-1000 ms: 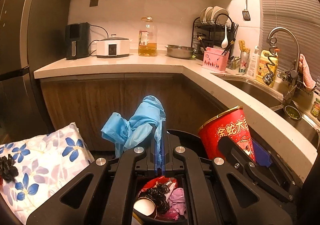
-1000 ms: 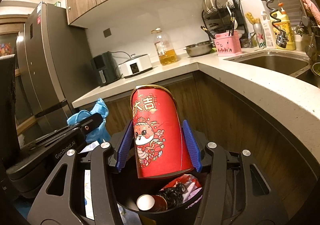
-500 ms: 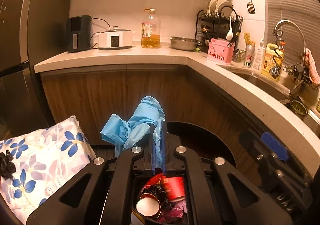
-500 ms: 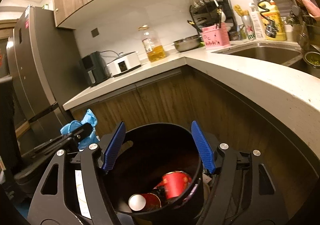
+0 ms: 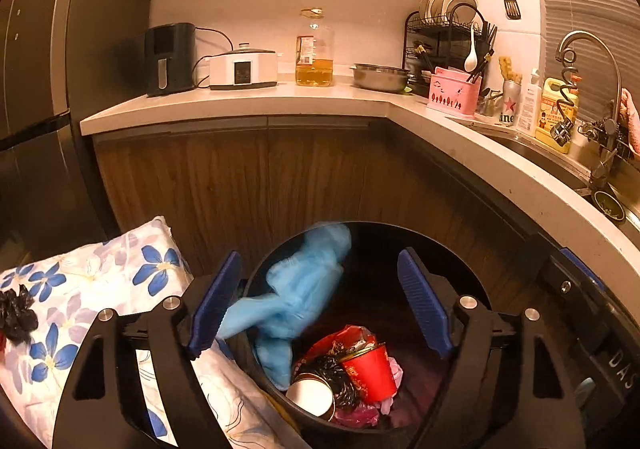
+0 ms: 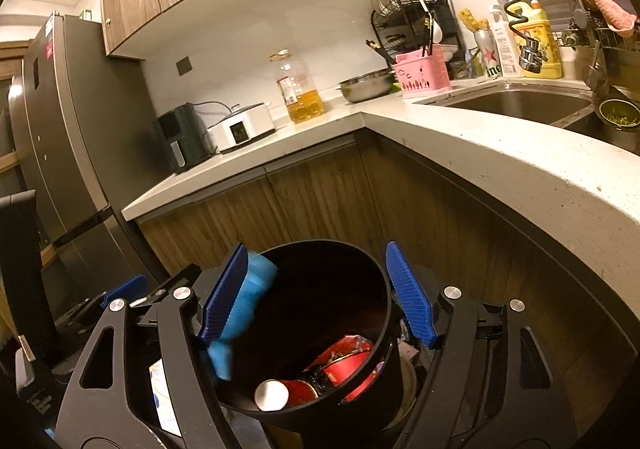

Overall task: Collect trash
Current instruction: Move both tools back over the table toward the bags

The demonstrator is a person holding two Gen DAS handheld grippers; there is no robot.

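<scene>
Oil bottle (image 5: pixel 314 49), white cooker (image 5: pixel 243 67), pink caddy (image 5: pixel 453 93) on the counter (image 5: pixel 240 101); floral pillow (image 5: pixel 100 281) below.

Warm-lit kitchen: pale L-shaped counter (image 5: pixel 248 105), wooden cabinets (image 5: pixel 248 177), steel fridge (image 6: pixel 68 137).

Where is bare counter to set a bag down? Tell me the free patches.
Best patch: the corner of the countertop, bordered by the steel bowl, the pink basket and the sink. A narrower strip runs in front of the white cooker and the oil bottle. It is crowded around the dish rack.
</scene>
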